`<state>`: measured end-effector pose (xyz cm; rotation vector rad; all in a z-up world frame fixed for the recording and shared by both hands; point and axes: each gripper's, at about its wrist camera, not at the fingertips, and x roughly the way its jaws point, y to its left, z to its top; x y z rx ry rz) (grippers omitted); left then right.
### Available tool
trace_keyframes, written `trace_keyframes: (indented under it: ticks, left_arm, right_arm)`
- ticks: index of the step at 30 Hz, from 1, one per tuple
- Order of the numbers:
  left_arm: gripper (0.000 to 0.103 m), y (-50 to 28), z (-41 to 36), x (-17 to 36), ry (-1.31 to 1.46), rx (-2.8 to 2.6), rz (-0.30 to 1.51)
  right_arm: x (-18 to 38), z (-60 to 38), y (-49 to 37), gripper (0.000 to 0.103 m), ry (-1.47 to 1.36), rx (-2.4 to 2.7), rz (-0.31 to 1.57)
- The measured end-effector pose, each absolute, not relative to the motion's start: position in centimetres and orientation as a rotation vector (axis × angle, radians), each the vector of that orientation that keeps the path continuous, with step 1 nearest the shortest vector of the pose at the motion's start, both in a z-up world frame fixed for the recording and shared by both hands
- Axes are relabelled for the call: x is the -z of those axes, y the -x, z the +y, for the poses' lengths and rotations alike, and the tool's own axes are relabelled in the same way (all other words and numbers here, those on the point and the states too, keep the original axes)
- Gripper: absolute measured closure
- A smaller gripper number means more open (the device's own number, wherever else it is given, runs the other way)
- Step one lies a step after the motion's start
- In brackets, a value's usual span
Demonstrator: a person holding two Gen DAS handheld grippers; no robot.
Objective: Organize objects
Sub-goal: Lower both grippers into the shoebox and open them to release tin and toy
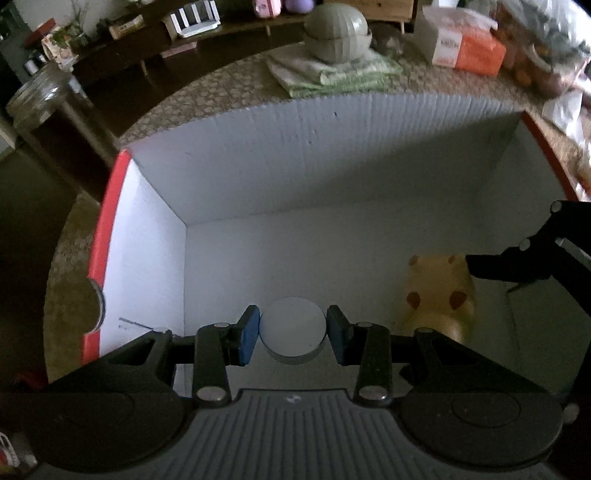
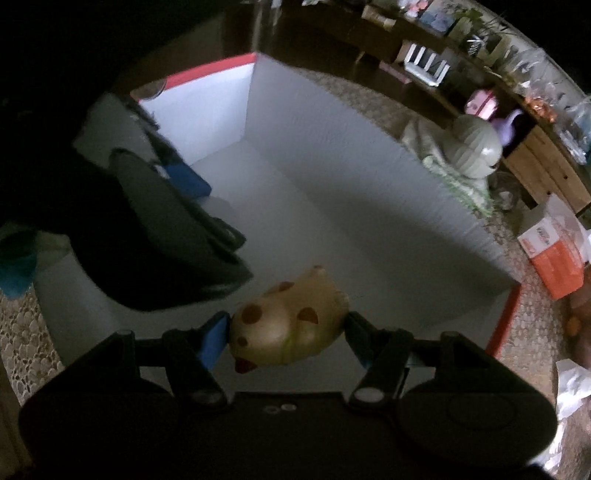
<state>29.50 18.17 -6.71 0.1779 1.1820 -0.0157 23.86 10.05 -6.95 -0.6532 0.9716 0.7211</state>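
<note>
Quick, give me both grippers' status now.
Left gripper: closed on the white round puck, inside the white box.
Right gripper: closed on the yellow spotted toy, over the same box.

A grey-green ribbed lidded pot [image 1: 338, 31] was set on folded green cloth [image 1: 332, 74]; an orange-and-white carton [image 1: 465, 46] stood near, a glass jar [image 1: 38, 98] well apart.

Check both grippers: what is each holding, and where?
Left gripper pinches the white round disc across its sides; right gripper clamps the yellow spotted toy across its body.
</note>
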Motion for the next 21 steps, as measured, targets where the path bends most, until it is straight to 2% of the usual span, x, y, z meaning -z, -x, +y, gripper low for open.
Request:
trace_keyframes:
  ticks: [8,11,13,15,21]
  left_arm:
    - [0.065,-30.6,19.1,8.4,-0.080,0.024,1.294]
    - [0.057,-30.5,19.5,8.7,-0.050,0.026,1.313]
    - [0.046,-30.3,19.6,8.8,-0.031,0.039,1.327]
    - [0.040,-30.1,19.8,8.6,-0.018,0.033,1.310]
    - [0.038,-29.0,20.2,8.0,0.002,0.002,1.266]
  right_arm:
    - [7.9,9.8,-24.5,0.033,0.615,-0.732,1.047]
    - [8.0,9.9,-24.3,0.030,0.634,-0.741,1.038]
    - [7.9,10.0,-24.2,0.022,0.640,-0.742,1.034]
    - [7.7,9.9,-24.0,0.019,0.633,-0.745,1.022]
    - [6.8,9.2,-23.6,0.018,0.590,-0.738,0.995]
